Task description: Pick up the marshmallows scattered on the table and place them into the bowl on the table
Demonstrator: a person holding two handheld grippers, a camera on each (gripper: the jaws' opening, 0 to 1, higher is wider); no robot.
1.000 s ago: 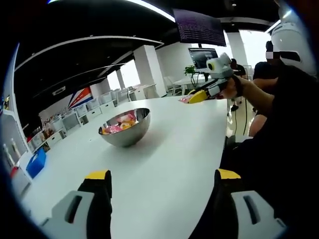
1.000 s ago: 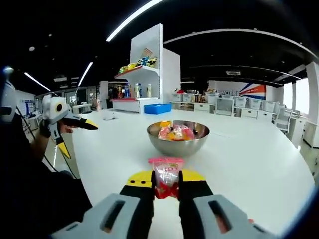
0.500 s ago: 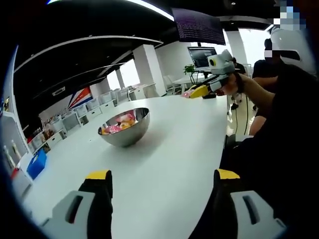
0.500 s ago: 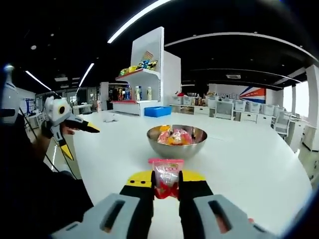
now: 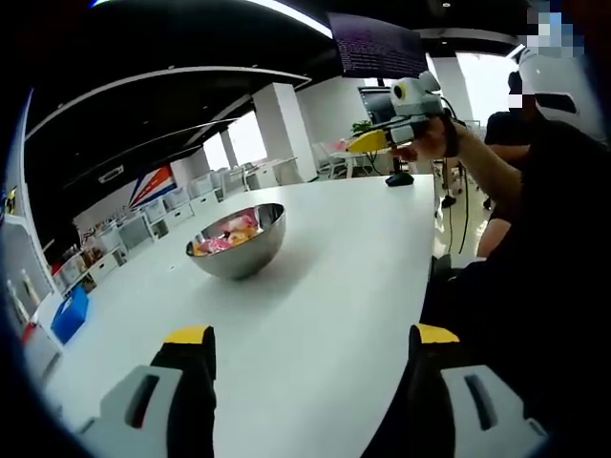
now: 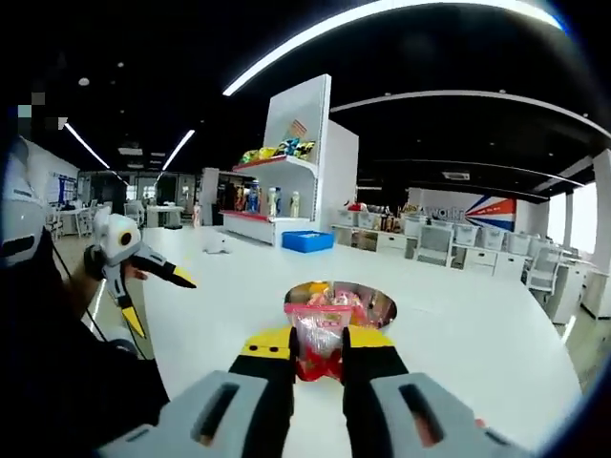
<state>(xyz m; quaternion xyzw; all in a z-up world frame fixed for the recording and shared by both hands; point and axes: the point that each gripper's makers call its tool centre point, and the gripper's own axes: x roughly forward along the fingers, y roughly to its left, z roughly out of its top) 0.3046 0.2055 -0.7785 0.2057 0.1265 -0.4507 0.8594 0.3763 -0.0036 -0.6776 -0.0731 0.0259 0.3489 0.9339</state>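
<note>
Big bright room, long white table (image 5: 344, 277). Sitting on it, a shiny bowl (image 5: 236, 242) full of candy. Holding the right gripper (image 6: 320, 345) higher above the bowl than a second ago, squeezing a marshmallow packet (image 6: 319, 336), packet's bottom hidden between the jaws. Keeping the left gripper (image 5: 304, 336) low, short of the bowl, jaws spread wide apart, gripping nothing.
</note>
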